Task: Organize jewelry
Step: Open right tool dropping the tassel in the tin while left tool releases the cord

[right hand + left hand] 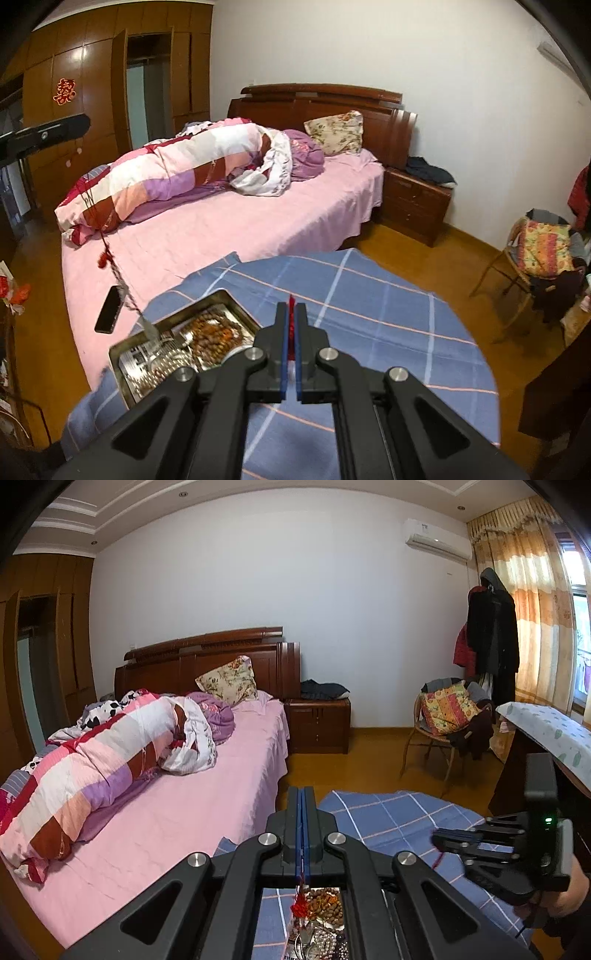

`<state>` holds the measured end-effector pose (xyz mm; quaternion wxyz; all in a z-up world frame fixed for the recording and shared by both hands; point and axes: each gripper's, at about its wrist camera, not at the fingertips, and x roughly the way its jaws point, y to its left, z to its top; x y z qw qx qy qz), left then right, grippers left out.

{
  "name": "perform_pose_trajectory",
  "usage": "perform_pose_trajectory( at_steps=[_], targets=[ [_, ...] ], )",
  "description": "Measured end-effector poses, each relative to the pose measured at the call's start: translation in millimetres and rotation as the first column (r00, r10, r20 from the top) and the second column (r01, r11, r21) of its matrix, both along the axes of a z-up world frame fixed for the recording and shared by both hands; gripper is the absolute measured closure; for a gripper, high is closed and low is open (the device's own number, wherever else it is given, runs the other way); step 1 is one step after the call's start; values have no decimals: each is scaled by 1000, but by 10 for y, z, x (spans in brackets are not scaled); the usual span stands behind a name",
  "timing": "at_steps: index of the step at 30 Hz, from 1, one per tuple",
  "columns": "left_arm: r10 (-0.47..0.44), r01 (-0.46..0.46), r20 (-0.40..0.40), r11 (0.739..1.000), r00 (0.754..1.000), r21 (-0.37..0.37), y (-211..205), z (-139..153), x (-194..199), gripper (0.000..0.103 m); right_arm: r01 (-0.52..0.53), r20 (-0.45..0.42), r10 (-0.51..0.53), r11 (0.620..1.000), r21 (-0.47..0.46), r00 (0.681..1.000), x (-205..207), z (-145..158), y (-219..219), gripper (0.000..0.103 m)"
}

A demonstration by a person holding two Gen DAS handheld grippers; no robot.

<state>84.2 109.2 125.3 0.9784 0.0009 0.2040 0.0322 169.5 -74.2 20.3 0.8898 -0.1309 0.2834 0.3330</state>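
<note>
Bedroom setup: everything happens on a table under a blue checked cloth [369,314], with the pink bed right behind it.

Closest in, the right gripper [291,325] has its fingers pressed nearly together on a bit of red cord [291,314], over the middle of the cloth. The left gripper [302,805] is clamped tight too, and from the right camera a long red string with a knot [104,258] and a small silvery pendant at the end hangs down from it over the metal tin [236,306] at the cloth's left edge. Looks like one necklace-type cord stretched between both tongs, though I can't trace it the whole way.

That tin already holds brown wooden beads [218,332] and pale pearl strands [159,373], so my guess is the cord is being untangled or lifted out. I'd keep both grips firm, raise slowly so the pendant clears the rim and doesn't drag the beads along.

Farther back: a black phone [109,310] on the bed near the tin, a rolled patchwork quilt [177,173], floral pillow [336,131], nightstand [413,206], and a chair with a bright cushion [543,247] off right. Nothing blocks the cloth itself.
</note>
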Motion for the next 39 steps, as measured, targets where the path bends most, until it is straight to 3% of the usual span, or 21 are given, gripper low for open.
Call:
perform_pose_trajectory(
  at_steps=[12,24,25,26,27,31,34,36,37,38,39],
  targets=[
    [-9,8,-118,1000,993,-10,-70,-605,266,103,-14,-128,12,1000,-17,992,217,-645,378,99],
    [2,1,-202,1000,979,17,-238,-1070,411,103,-8,-188,-1,999,-50,982,321,-887,438,97],
    [-3,6,-204,1000,979,15,-254,-1101,409,103,0,-187,-9,999,-48,982,326,-901,425,95],
    [-5,9,-211,1000,977,17,-267,-1135,418,103,6,-192,-15,999,-47,981,333,-916,411,85],
    [-1,7,-221,1000,975,28,-288,-1175,424,103,11,-202,-20,999,-46,979,341,-938,392,67],
    [5,4,-263,999,965,32,-333,-1305,429,103,2,-187,-10,999,-41,982,254,-933,375,57],
    [17,-13,-283,1000,959,16,-316,-1355,406,102,2,-179,-7,1000,-28,984,158,-891,363,41],
    [20,-19,-292,1000,956,5,-326,-1372,371,93,10,-164,-15,999,-32,986,89,-878,351,37],
    [28,-27,-288,1000,957,6,-340,-1377,341,73,12,-162,-17,999,-32,987,65,-875,336,37],
    [42,-40,-279,999,959,13,-343,-1371,308,46,18,-160,-23,999,-32,987,32,-876,318,35],
    [55,-50,-262,998,964,23,-355,-1360,267,35,28,-155,-33,999,-37,987,1,-874,283,32]
  ],
)
